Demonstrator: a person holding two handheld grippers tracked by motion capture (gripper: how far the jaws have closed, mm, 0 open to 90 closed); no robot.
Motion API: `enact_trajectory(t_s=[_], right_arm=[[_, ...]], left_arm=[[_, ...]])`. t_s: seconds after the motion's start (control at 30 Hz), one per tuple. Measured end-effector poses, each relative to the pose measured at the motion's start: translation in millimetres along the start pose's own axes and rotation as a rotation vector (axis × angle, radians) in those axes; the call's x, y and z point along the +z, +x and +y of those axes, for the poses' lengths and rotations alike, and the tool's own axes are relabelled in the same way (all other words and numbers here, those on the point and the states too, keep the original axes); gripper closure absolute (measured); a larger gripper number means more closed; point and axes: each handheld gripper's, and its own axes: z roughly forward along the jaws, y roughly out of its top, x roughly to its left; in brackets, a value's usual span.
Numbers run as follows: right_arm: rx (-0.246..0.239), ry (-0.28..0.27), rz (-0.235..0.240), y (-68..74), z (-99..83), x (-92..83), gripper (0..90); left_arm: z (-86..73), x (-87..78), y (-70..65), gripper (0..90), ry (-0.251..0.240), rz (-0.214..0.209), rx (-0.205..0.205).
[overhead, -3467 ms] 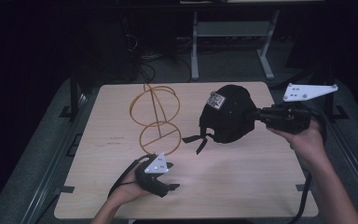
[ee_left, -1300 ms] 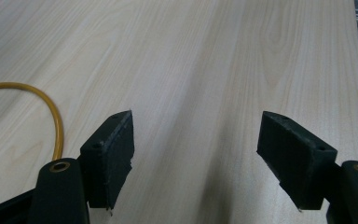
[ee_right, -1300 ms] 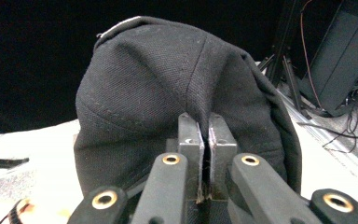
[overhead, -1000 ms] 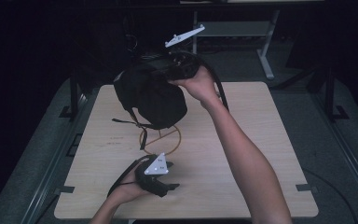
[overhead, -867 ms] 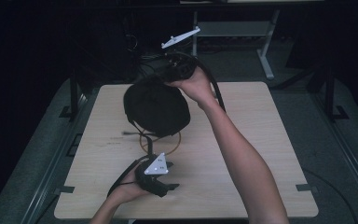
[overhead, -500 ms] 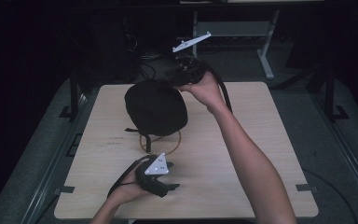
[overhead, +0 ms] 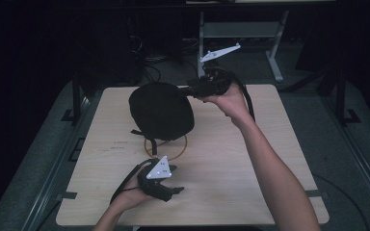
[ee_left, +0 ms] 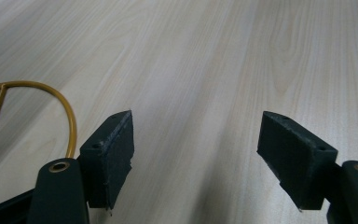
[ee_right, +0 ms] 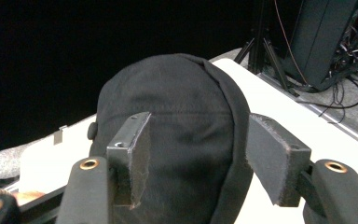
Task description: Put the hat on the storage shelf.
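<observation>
High view: the black cap (overhead: 161,110) sits draped over the gold wire stand (overhead: 166,144), whose round base ring peeps out beneath it on the wooden table (overhead: 250,163); a strap hangs from the cap's near edge, just above the ring; the right gripper (overhead: 192,90) is at the cap's far right side, its tips right against the fabric. In the right gripper view the jaws stand apart with the cap's crown (ee_right: 177,135) directly ahead and between them, so the tool is released, gripping nothing; whether a pad brushes the cloth I cannot tell. The left gripper (overhead: 171,190) rests on the table on the near side of the stand, well short of the cap; in the left gripper view its jaws gape over bare wood, the stand's ring (ee_left: 51,100) just off its left pad (ee_left: 114,156).

The step in hand looks to be the letting-go, with the cap placed on the stand; the next move, I judge, calls for backing the right gripper straight away from the cap, jaws kept wide, so that no pad snags the fabric and drags it off the stand.
</observation>
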Motion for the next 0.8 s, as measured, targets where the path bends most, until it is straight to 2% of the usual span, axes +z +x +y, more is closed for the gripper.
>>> enact_trajectory(t_s=[0.5,0.6,0.8], right_arm=[[0.004,-0.011,0.0,-8.5,-21.0,-19.1,33.9],[0.0,0.005,-0.009,-10.1,-24.8,-22.6,31.0],[-0.006,-0.004,-0.031,-11.2,-29.4,-28.4,28.8]], left_arm=[[0.0,0.7,0.3,26.4,0.0,0.012,-0.009],[0.1,0.6,0.7,26.4,0.0,0.014,-0.008],[-1.1,0.0,2.6,25.8,-0.003,0.018,-0.018]])
